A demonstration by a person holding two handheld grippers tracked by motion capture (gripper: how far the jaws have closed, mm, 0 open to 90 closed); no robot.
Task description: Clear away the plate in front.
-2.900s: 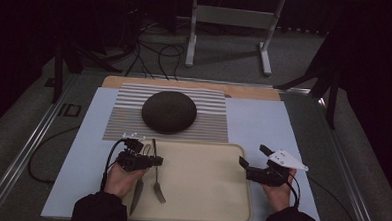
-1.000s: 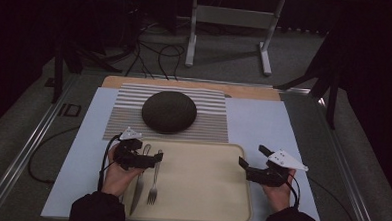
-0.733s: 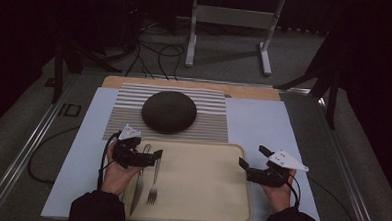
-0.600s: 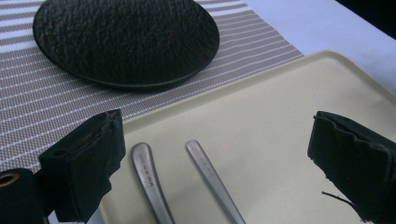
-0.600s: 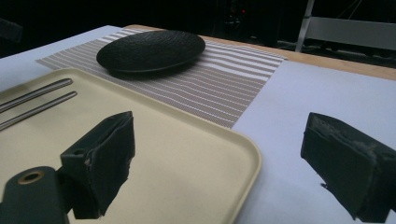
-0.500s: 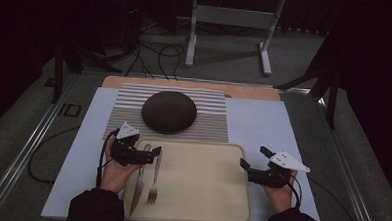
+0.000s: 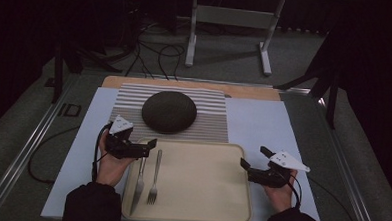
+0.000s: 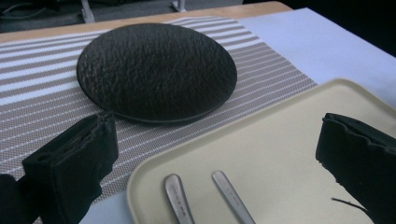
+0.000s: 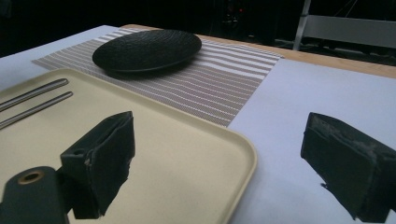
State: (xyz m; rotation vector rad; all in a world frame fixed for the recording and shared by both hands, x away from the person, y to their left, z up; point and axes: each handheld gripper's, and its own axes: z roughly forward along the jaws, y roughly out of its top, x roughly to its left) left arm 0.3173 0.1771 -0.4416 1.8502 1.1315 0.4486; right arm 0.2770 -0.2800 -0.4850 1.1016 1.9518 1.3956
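Here, nearest me, my left gripper (image 7: 150, 144) hangs over the tray's (image 7: 205, 191) ten o'clock corner, its blunt black foam jaws spread wide, having just been opening, with nothing between them. The fork (image 7: 154, 177) and the knife (image 7: 139, 180) lie side by side on the tray at its nine o'clock edge, just below those jaws; both are slim brushed metal, and in the left gripper view just their rounded handle ends show, the rest cut off at the bottom. My right gripper (image 7: 252, 158) sits at the tray's three o'clock edge, jaws likewise spread and empty, one over the tray rim, one over the pale blue mat (image 7: 256, 123). The tray is smooth cream plastic with rounded corners and a raised lip. Beyond it at twelve o'clock a woven striped placemat (image 7: 209, 116) carries a round, dark, pebbly-textured dish (image 7: 169, 111); whether it stands upright or upside down I cannot tell. Farther off the room is dark, and a pale metal stand (image 7: 230, 22) is barely legible
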